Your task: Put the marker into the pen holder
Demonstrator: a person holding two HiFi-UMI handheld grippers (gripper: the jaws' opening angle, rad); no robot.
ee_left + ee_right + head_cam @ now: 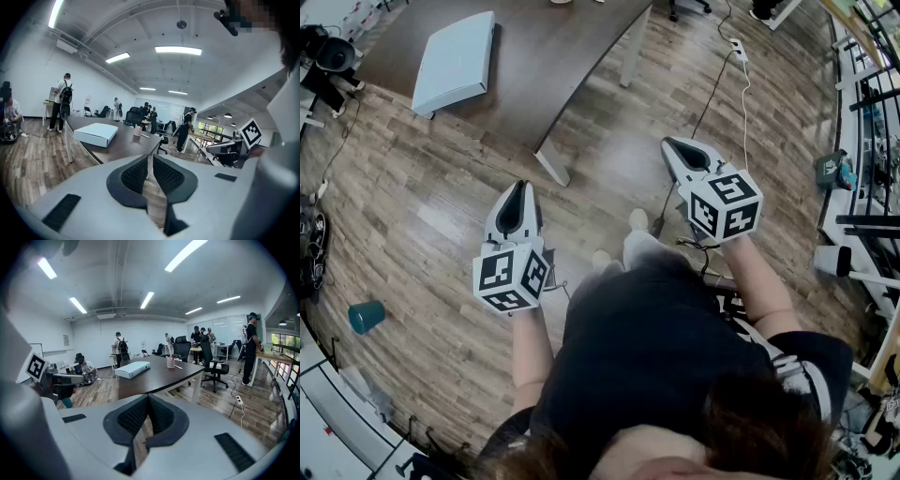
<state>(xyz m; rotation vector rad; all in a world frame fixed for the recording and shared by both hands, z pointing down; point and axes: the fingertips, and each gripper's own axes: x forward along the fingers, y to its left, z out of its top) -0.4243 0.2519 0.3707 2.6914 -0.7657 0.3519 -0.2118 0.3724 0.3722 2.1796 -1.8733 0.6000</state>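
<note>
Both grippers are held out front over bare wood floor (441, 216), well apart from each other. L gripper (522, 187): jaws barely open, only a thin slit betw. the pads, empty. R gripper (670, 145): jaws fully closed, tips touching, holding nothing. Floor room is wide ahead and to the left. A teal cup (366, 316) stands on the floor well off to the left. On the right a cable runs to a power strip (737, 50), and shelving (862, 141) closes that side. Further out, the table's near corner and white leg (551, 167) sit ahead betw. the two grippers, and the dark tabletop (553, 56) has an edge curving away to the right. On it a white box (455, 61) lies toward the left end, well apart from the pen holder (170, 363), which stands upright further along. The marker (178, 366) lies flat on the tabletop just right of the holder and apart from it. Its long axis runs roughly across the R gripper view, right end slanting a bit nearer. It is too small to tell cap end from tip. Beyond the table are an office chair (213, 366) and people standing (251, 348).
</note>
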